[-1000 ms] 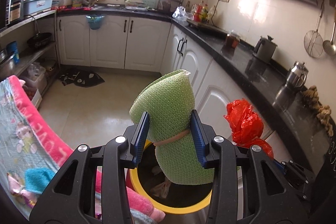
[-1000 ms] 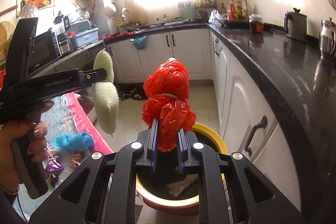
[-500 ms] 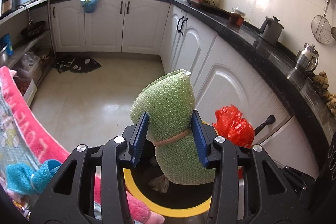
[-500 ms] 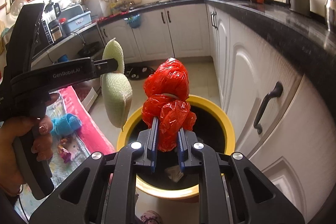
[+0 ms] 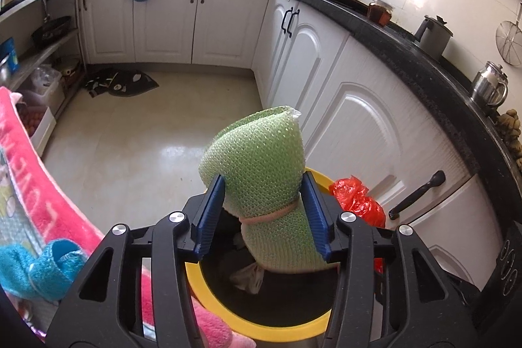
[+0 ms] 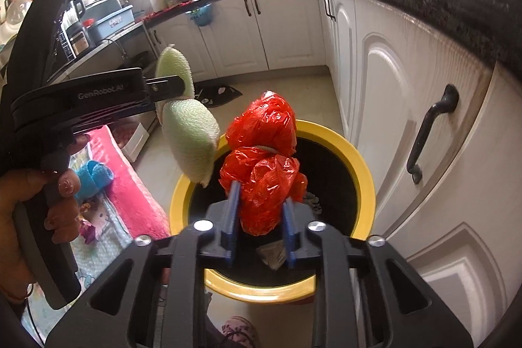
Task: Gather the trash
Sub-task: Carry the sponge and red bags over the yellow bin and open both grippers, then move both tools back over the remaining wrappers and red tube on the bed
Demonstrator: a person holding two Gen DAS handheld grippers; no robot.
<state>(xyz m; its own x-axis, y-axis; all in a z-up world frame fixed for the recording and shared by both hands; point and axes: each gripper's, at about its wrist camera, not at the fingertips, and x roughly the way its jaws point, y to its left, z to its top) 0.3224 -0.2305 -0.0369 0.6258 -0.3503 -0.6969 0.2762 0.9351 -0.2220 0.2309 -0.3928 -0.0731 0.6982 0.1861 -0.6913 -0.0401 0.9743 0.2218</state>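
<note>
My left gripper [image 5: 262,211] is shut on a rolled green foam net [image 5: 261,172] bound with a rubber band, held over the yellow-rimmed trash bin [image 5: 215,292]. My right gripper [image 6: 261,220] is shut on a crumpled red plastic bag [image 6: 264,165], held over the same bin [image 6: 362,172]. The bin has a dark liner with some paper scraps inside. The red bag also shows in the left wrist view [image 5: 357,199], and the green net in the right wrist view [image 6: 191,136], over the bin's left rim.
White cabinet doors [image 6: 407,106] with a black handle [image 6: 430,132] stand close on the bin's right under a black counter [image 5: 424,64]. A pink cloth-covered surface [image 5: 29,172] with a blue cloth [image 5: 42,263] lies on the left. Tiled floor [image 5: 146,136] lies beyond.
Both grippers have come down and tilted toward the bin with their loads. The bin now fills more of both views and the red bag sits lower over it.
</note>
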